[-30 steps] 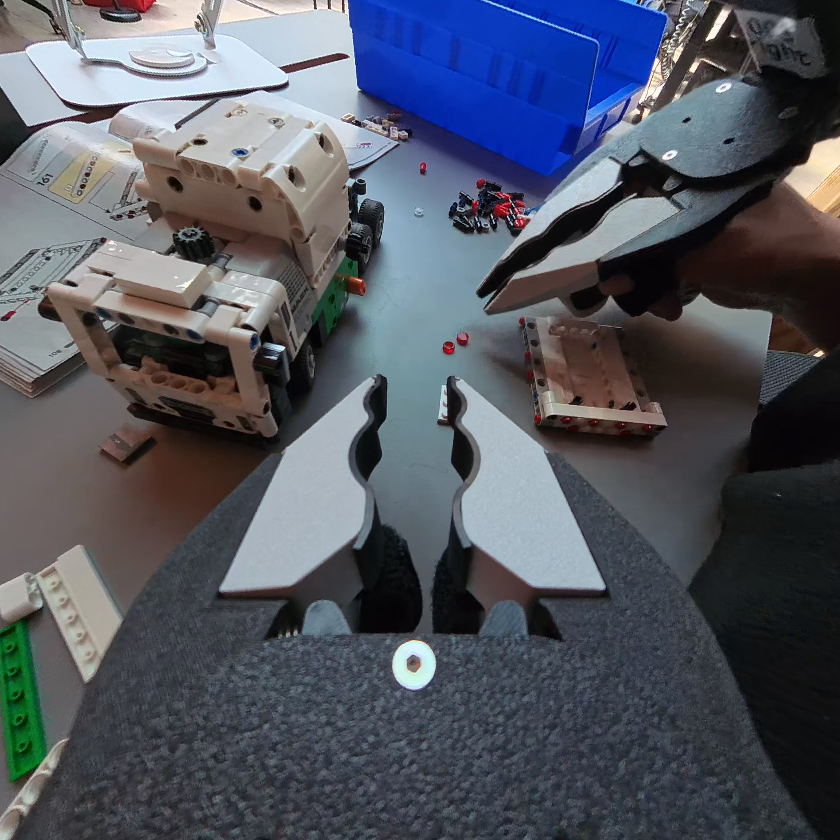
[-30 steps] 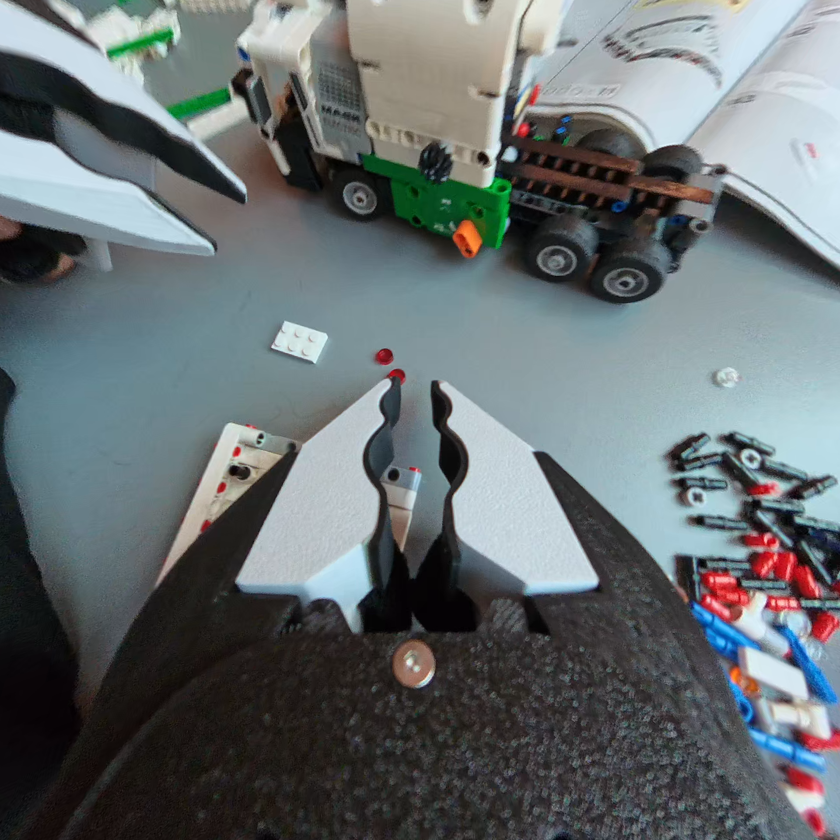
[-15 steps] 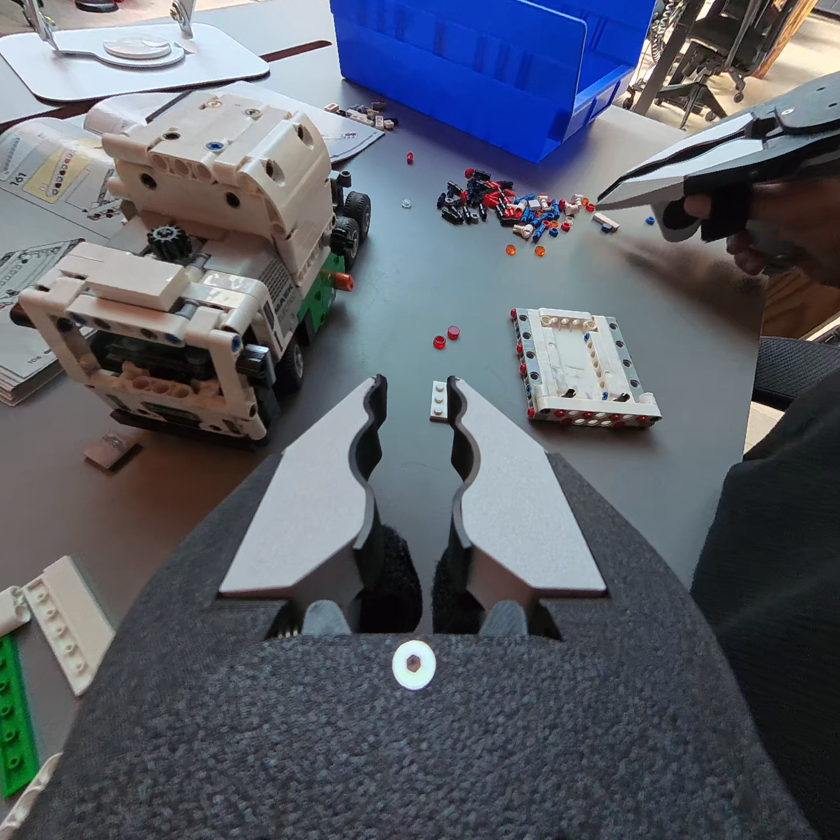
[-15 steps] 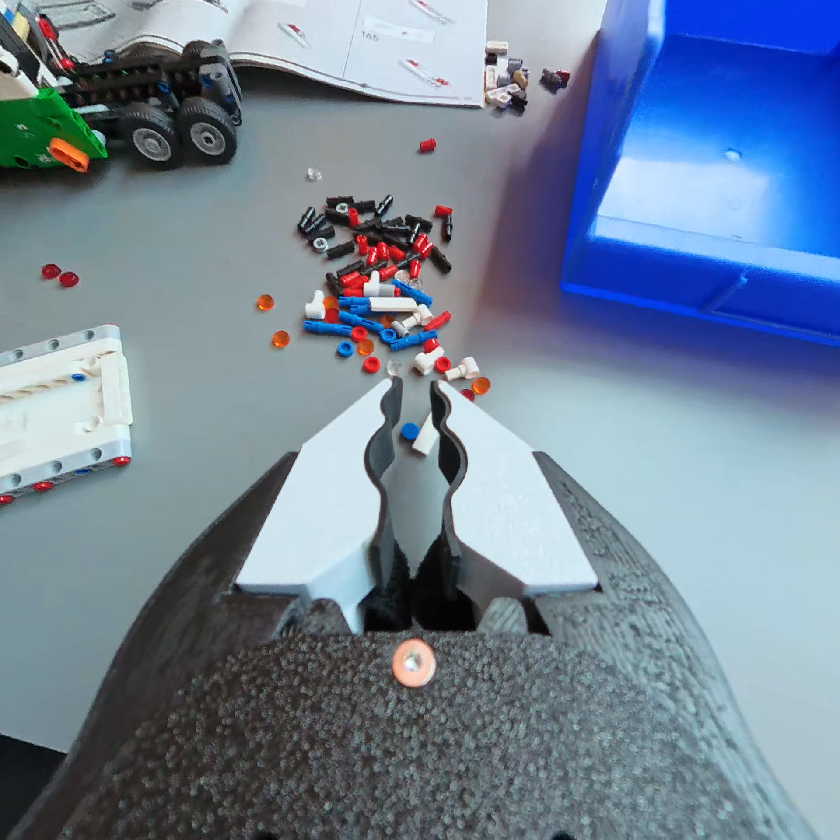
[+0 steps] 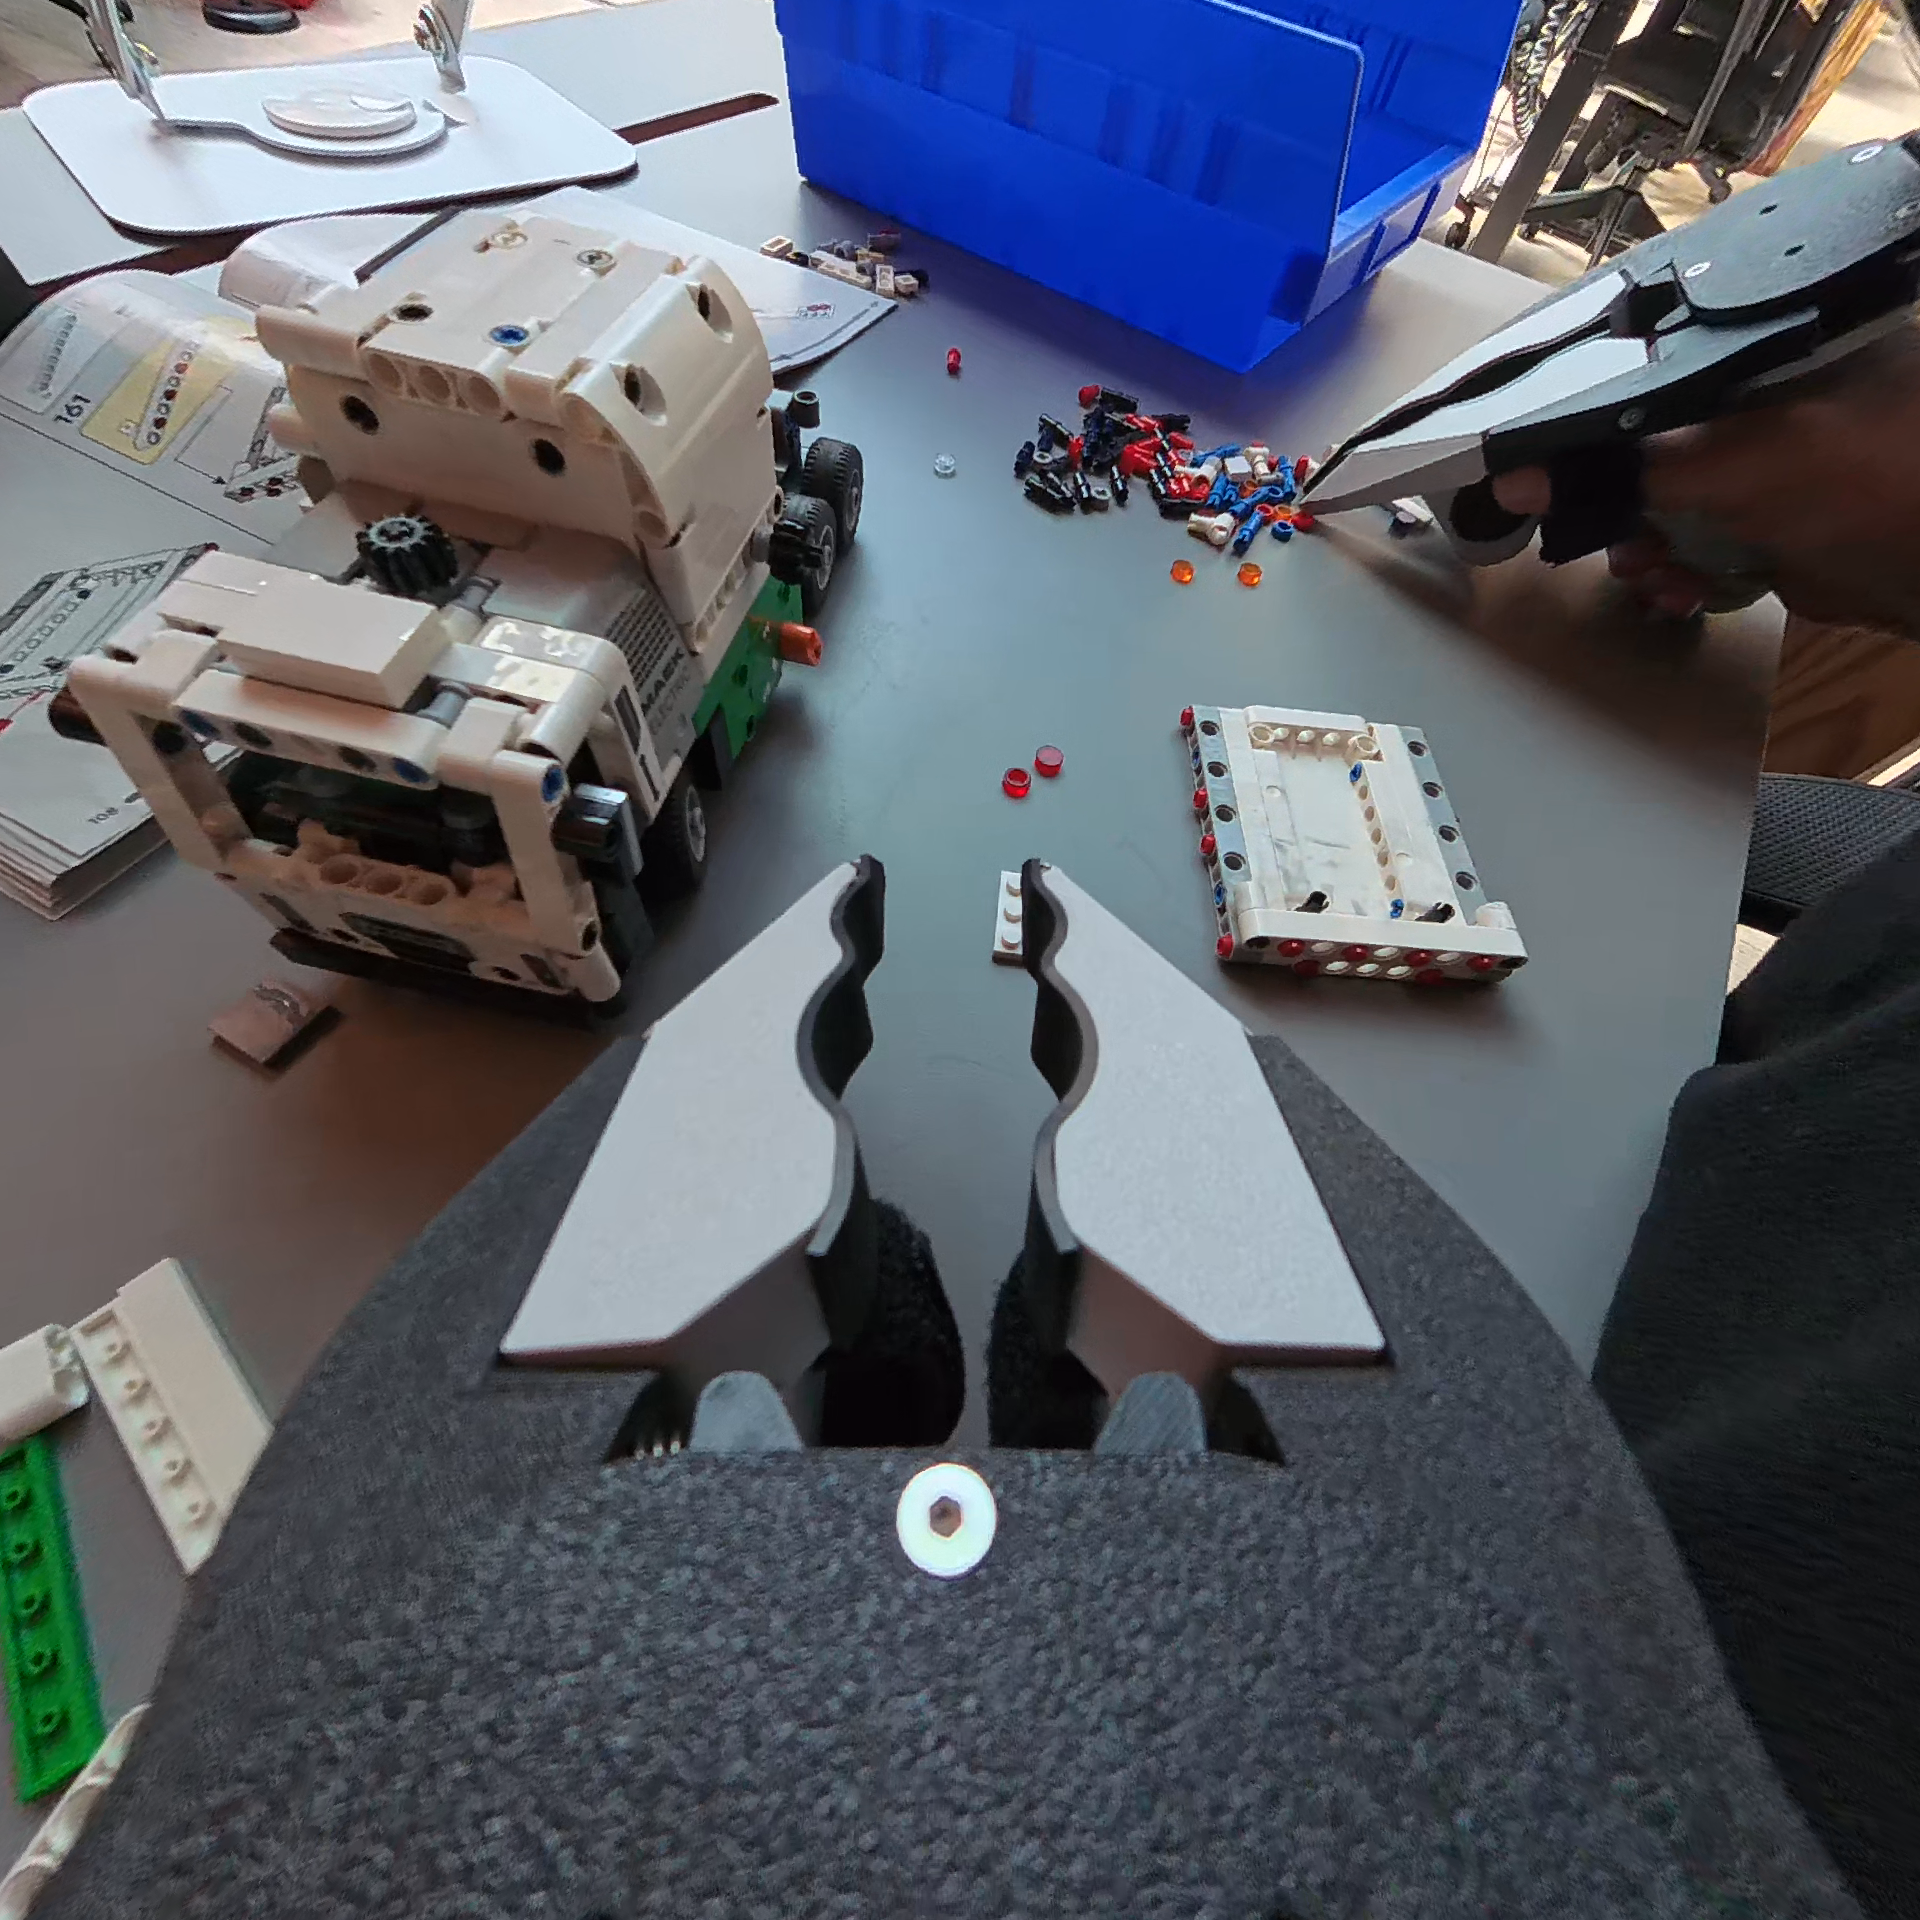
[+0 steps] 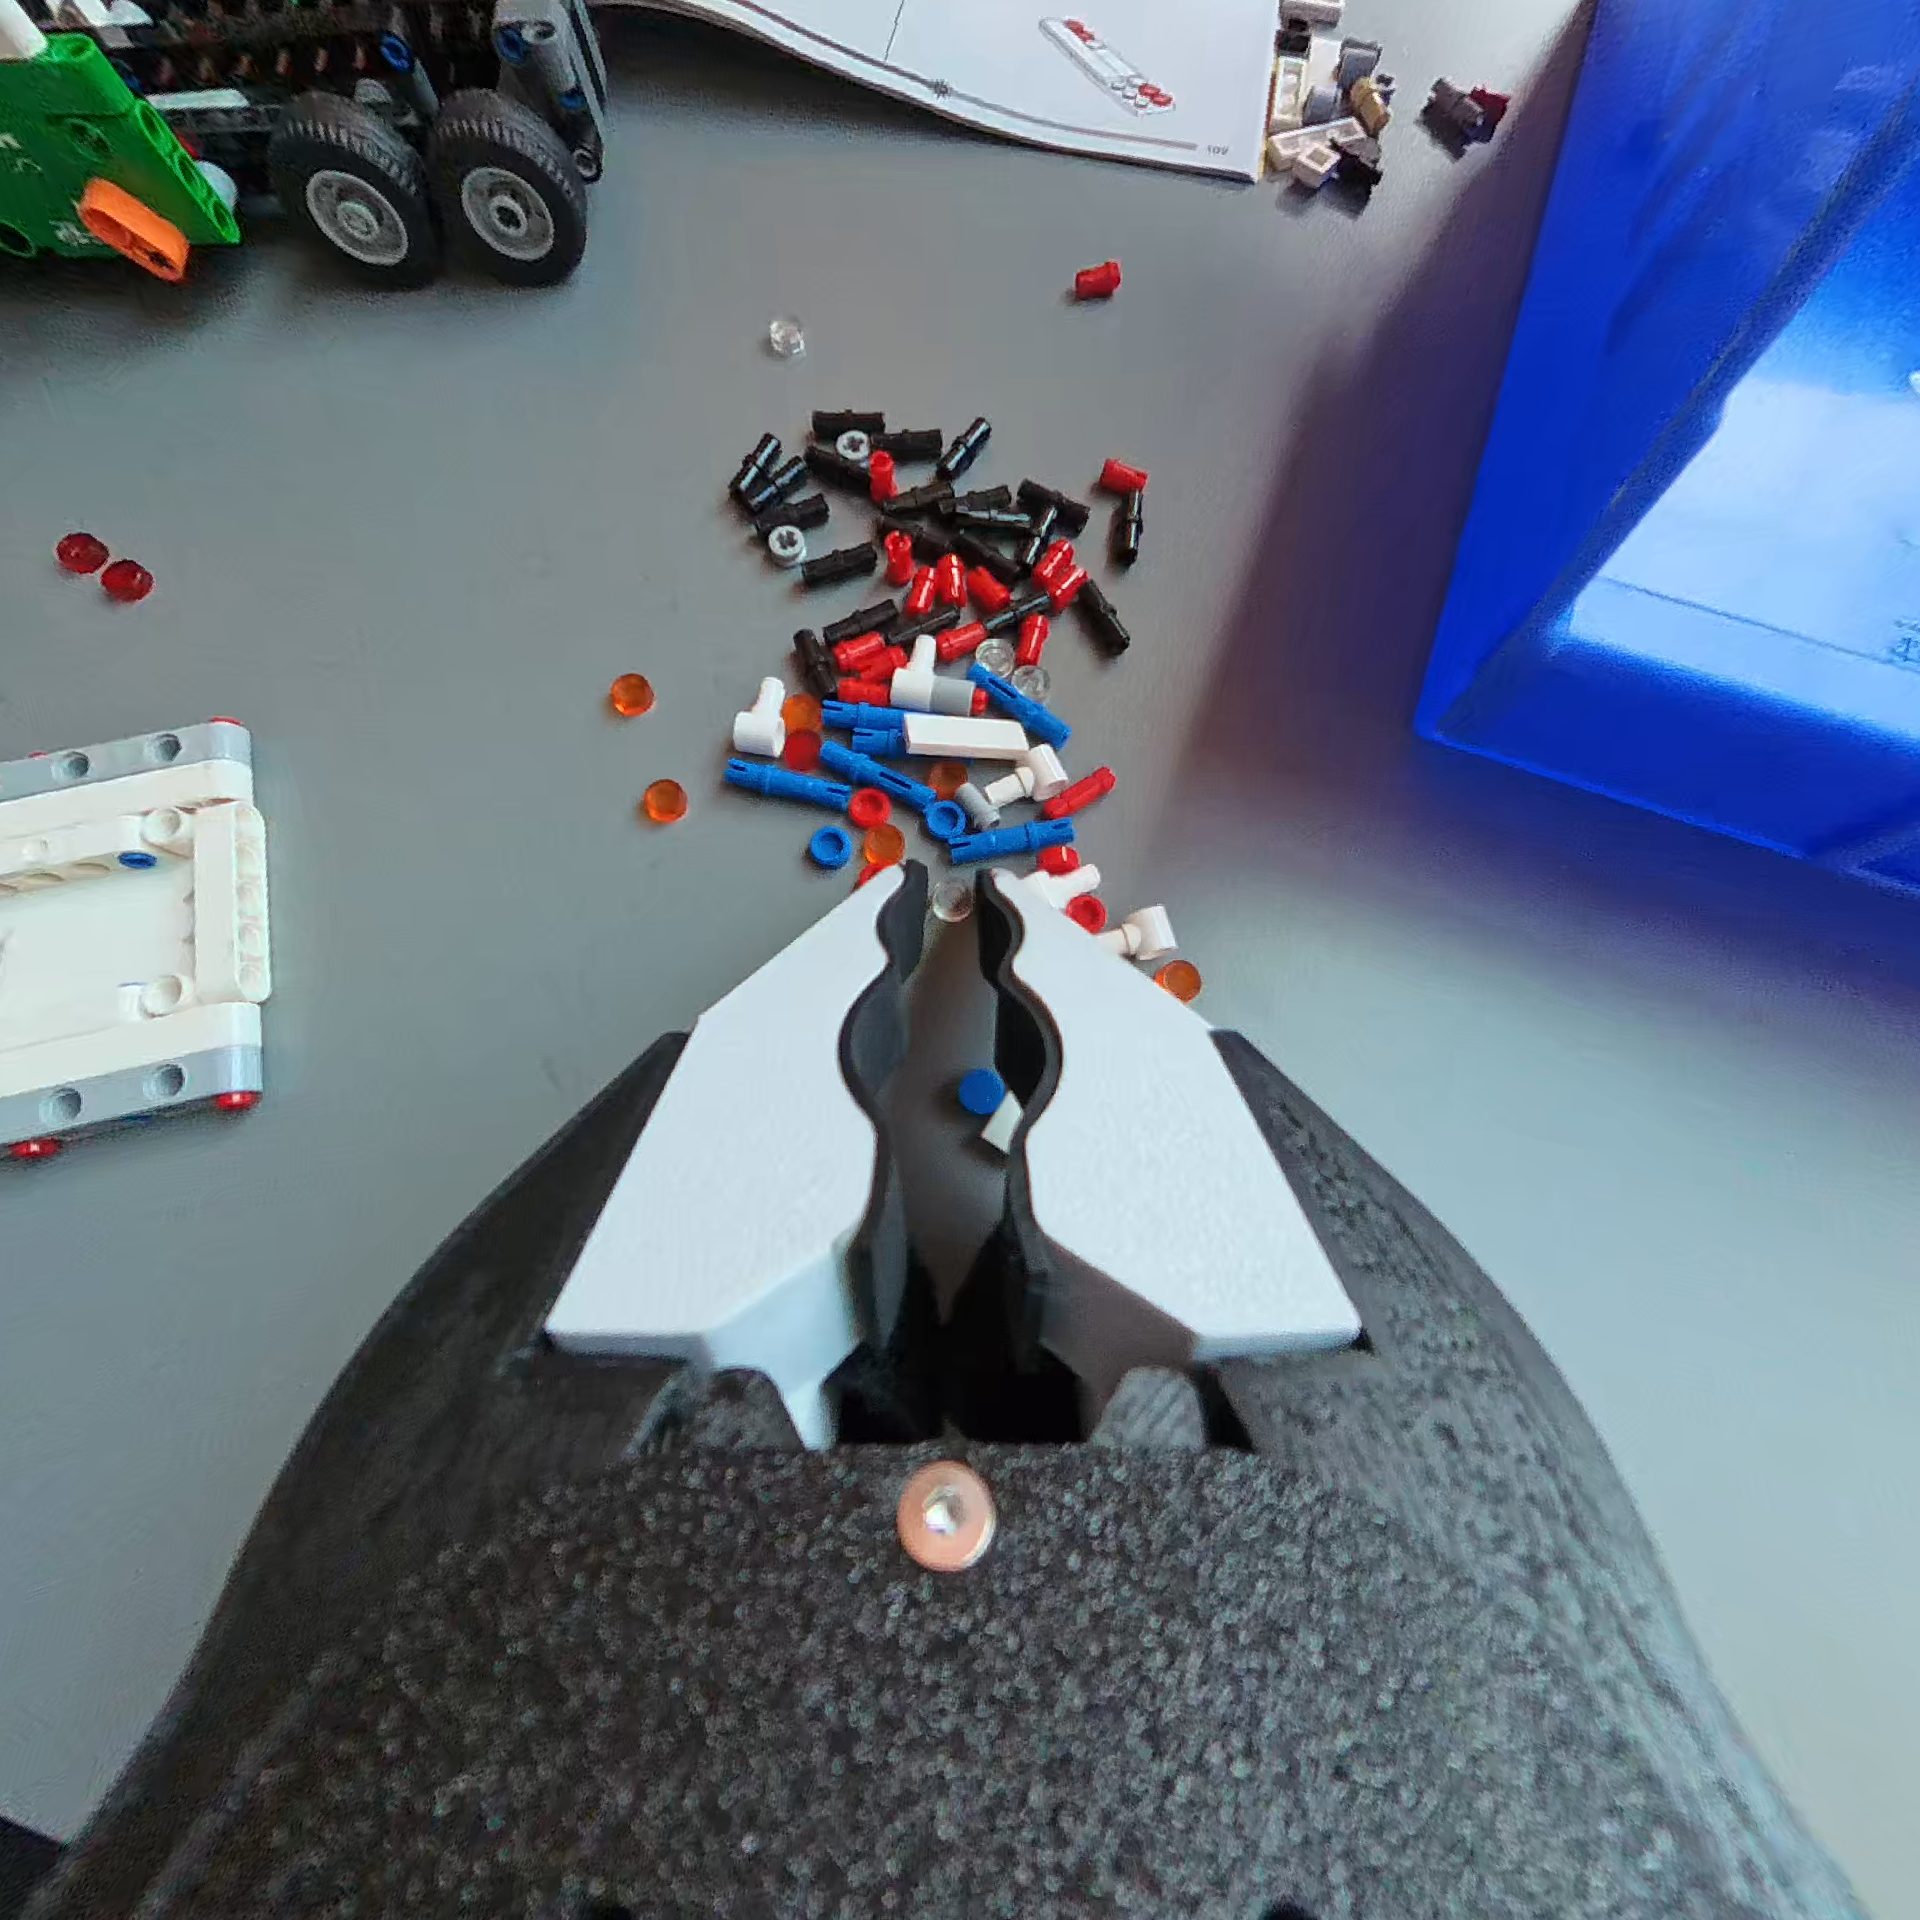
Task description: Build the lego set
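Note:
The white and green lego truck point(image 5: 468, 582) stands on the dark table at the left; its rear wheels show in the right wrist view point(image 6: 436, 197). A white and grey panel assembly point(image 5: 1351, 842) point(image 6: 135, 925) lies flat to the right. My left gripper point(image 5: 953, 878) is open and empty above the table, with a small white plate point(image 5: 1008, 914) just beyond its right finger. My right gripper point(image 6: 948, 888) point(image 5: 1311, 501) is narrowly open with its tips at the near edge of a pile of small pins and studs point(image 6: 935, 665) point(image 5: 1153, 468). A clear stud point(image 6: 951, 900) lies between its tips.
A blue bin point(image 5: 1091, 156) point(image 6: 1714, 520) stands behind the pile. The open instruction booklet point(image 5: 104, 416) lies behind the truck. Two red studs point(image 5: 1034, 771) and orange studs point(image 6: 646, 748) lie loose. A green plate point(image 5: 36, 1621) and a white plate point(image 5: 166, 1392) lie at the near left. Across from one pair of fingers to the other is roughly 25 cm. The white plate point(image 5: 166, 1392) is closer to my left gripper, around 15 cm from its tips; the right tips are 40 cm off.
My right gripper has swung from above the panel to the pile by the blue bin and come down close to it. My left gripper has barely moved.

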